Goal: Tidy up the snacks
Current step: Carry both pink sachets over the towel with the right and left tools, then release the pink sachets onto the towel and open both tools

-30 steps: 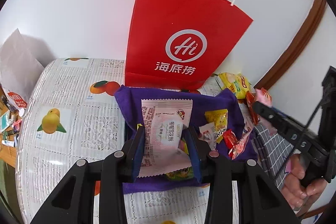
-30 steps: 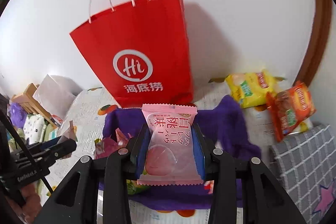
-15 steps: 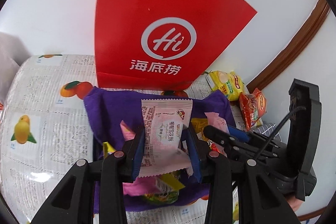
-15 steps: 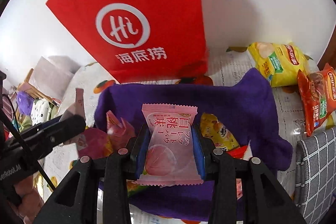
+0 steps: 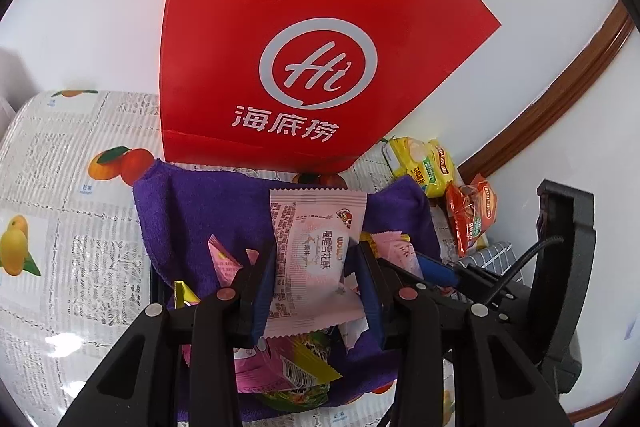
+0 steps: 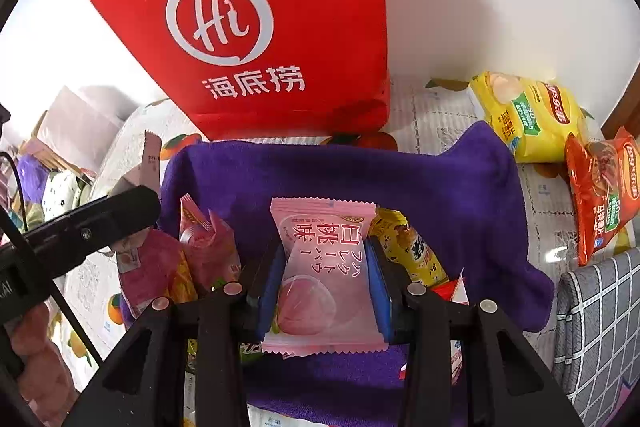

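At frame centre, the left gripper (image 5: 316, 277) clamps a pale pink snowflake-crisp packet (image 5: 316, 259) while the right gripper (image 6: 326, 291) clamps a pink peach jelly packet (image 6: 324, 275), both above the purple towel (image 6: 400, 179).

The table (image 5: 80, 267) is covered by a white lace-patterned cloth printed with oranges and yellow fruit. A red paper bag (image 5: 304, 39) with a white "Hi" logo stands upright at the back, against the white wall. Just in front of it, touching its base, a purple towel (image 6: 460, 195) is spread on the tabletop, with small wrapped snacks lying on it. To the right of the towel lie 2 chip bags, a yellow chip bag (image 6: 528, 115) and a red chip bag (image 6: 600, 187), overlapping at their edges. A grey checked cloth (image 6: 600, 327) sits at the table's right side.
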Action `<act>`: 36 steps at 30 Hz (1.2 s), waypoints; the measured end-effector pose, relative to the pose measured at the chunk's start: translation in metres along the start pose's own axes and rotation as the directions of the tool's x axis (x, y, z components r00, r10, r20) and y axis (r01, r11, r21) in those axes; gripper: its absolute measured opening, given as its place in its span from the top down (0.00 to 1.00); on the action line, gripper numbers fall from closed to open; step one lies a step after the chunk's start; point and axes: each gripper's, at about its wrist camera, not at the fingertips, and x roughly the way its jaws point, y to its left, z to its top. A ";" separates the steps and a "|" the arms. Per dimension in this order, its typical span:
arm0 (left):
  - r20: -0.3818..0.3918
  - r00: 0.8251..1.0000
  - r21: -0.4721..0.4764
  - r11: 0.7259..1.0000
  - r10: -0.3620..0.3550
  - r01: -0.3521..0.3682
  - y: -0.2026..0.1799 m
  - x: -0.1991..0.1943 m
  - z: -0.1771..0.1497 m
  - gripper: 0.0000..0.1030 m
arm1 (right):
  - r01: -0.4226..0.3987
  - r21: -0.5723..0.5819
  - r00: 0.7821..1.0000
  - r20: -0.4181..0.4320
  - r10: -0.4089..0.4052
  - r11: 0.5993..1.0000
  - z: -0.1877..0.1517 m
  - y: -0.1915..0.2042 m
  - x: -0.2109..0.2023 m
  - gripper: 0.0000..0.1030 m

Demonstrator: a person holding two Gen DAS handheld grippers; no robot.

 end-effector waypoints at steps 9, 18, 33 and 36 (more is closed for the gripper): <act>-0.003 1.000 -0.001 1.000 -0.018 0.018 0.004 0.000 0.002 0.58 | 0.000 -0.019 1.000 0.008 0.000 1.000 0.000 0.002 -0.002 0.54; -0.012 1.000 0.011 1.000 -0.015 0.016 0.002 -0.005 0.004 0.52 | -0.032 0.028 0.997 0.064 0.030 0.999 0.004 -0.009 -0.024 0.50; 0.043 0.994 0.123 0.987 0.102 -0.106 -0.030 -0.040 -0.014 0.44 | 0.011 0.032 0.986 0.165 -0.016 0.999 -0.010 0.004 -0.084 0.42; 0.038 0.992 0.143 0.982 0.117 -0.121 -0.037 -0.049 -0.031 0.44 | 0.046 0.048 0.981 0.185 -0.054 0.998 -0.024 0.004 -0.104 0.37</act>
